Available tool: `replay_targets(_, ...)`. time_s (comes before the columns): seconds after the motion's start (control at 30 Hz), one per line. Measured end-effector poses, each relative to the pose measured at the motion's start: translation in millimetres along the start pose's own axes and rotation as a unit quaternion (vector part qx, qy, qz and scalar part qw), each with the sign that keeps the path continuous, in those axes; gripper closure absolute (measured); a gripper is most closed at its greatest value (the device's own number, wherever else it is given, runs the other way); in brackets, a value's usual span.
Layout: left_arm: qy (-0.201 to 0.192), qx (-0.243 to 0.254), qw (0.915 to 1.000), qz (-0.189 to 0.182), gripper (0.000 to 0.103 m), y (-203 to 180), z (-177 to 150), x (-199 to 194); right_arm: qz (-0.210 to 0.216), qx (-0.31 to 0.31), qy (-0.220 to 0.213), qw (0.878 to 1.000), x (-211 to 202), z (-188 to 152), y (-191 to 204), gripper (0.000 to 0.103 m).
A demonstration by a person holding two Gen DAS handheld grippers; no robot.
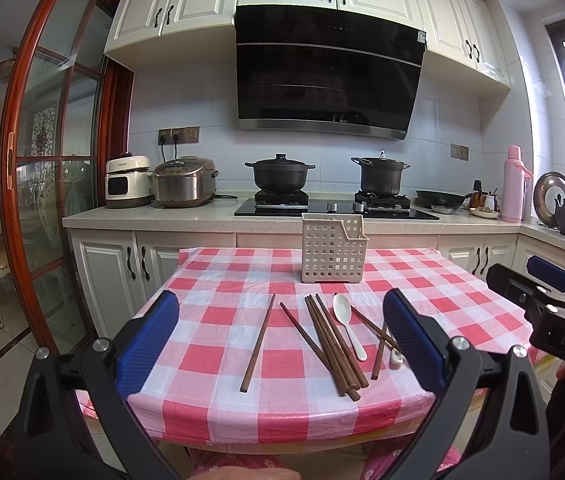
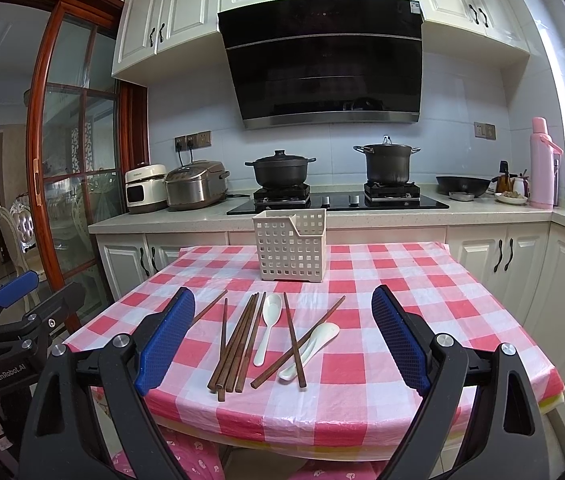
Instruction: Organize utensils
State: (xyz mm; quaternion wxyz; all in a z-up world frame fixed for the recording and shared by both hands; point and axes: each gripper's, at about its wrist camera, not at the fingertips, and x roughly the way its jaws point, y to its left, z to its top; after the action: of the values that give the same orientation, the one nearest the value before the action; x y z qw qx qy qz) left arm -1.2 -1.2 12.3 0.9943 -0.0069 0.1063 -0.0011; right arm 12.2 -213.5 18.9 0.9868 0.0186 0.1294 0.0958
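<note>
Two white spoons lie among a scatter of brown wooden chopsticks on the near half of a small table covered in a pink-and-white checked cloth. One spoon lies by itself just right of a bundle of several chopsticks laid side by side, bowl pointing away toward the counter; the other spoon lies further right, tilted, with two crossed chopsticks over it. A single chopstick lies apart on the left of the bundle. Behind them, toward the far edge of the table, stands a cream perforated utensil basket, upright, with nothing visible inside it from here. Both tools hover above the near edge of the table, well short of the utensils. The left gripper is spread wide, its blue pads far apart with nothing between them, and the right gripper is just as wide and equally unloaded. Beyond the table runs a kitchen counter with two dark pots on the stove and a rice cooker at its left end.
</note>
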Motion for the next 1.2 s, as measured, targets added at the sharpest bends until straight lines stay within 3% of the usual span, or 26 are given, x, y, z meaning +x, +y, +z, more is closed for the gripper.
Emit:
replay_targets(0.63, 0.016, 0.000, 0.9999, -0.004, 0.004, 0, 2, 6, -0.010, 0.005, 0.014, 1.000, 10, -1, -2, 0.019)
replay_targets(0.93, 0.094, -0.013, 0.9953, -0.019, 0.004, 15, -13, 53, -0.017, 0.016, 0.062, 0.998, 48, -16, -12, 0.019)
replay_targets(1.2, 0.156, -0.018, 0.9876, -0.005, 0.005, 30, -18, 113, -0.025, 0.028, 0.101, 0.994, 96, -22, -27, 0.019)
